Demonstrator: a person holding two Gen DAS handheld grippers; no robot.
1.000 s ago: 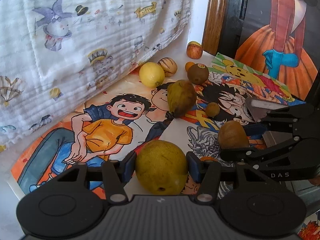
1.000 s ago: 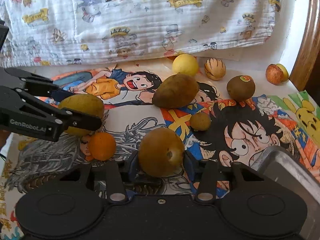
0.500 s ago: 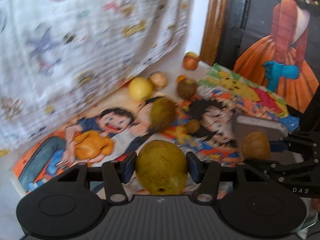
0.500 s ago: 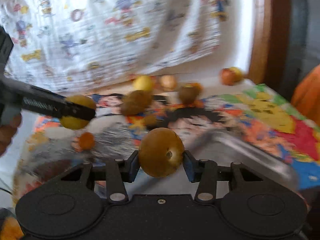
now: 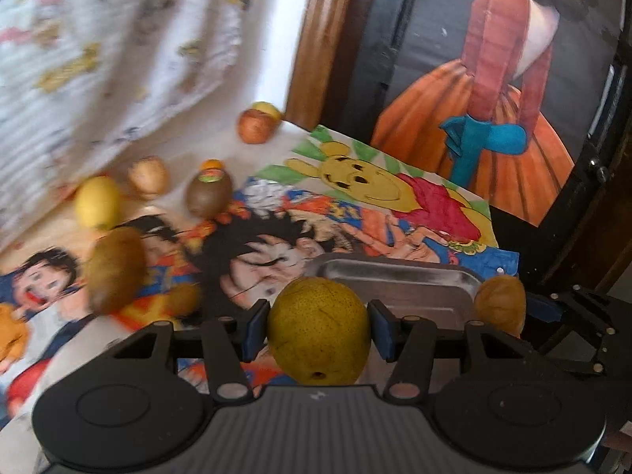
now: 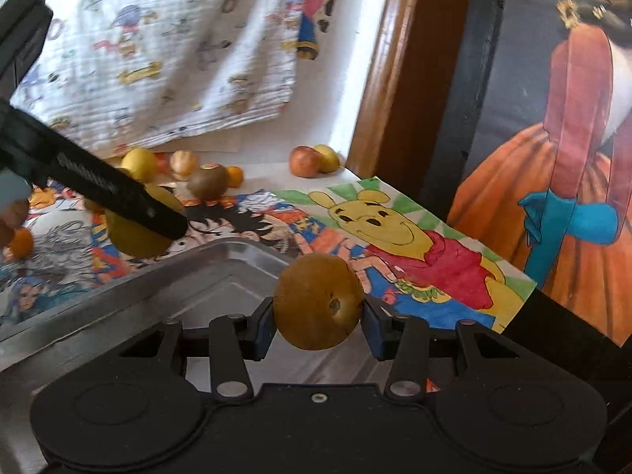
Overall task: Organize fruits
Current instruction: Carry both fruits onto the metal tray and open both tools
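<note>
My left gripper (image 5: 318,326) is shut on a yellow-green pear (image 5: 316,349), held above the poster-covered table just before the near rim of a metal tray (image 5: 399,274). My right gripper (image 6: 318,316) is shut on a round brown fruit (image 6: 316,296) and hangs over the same tray (image 6: 205,276), near its far corner. In the left wrist view that brown fruit (image 5: 499,304) shows at the right, over the tray's right end. In the right wrist view the yellow-green pear (image 6: 134,237) shows at the left, half hidden by a black finger (image 6: 118,193) of the left gripper.
Loose fruit lies on the table's left: a lemon (image 5: 96,201), a brown pear (image 5: 114,268), a stickered kiwi (image 5: 209,193), a striped pale fruit (image 5: 148,173), an apple (image 5: 256,126) by the wooden frame (image 5: 316,39). A printed cloth (image 5: 98,39) hangs behind. A painting (image 5: 493,79) stands right.
Both grippers have swung right with their fruit, from over the loose fruit to the metal tray. The tray now fills the foreground of the right wrist view. Neither grip has changed.
</note>
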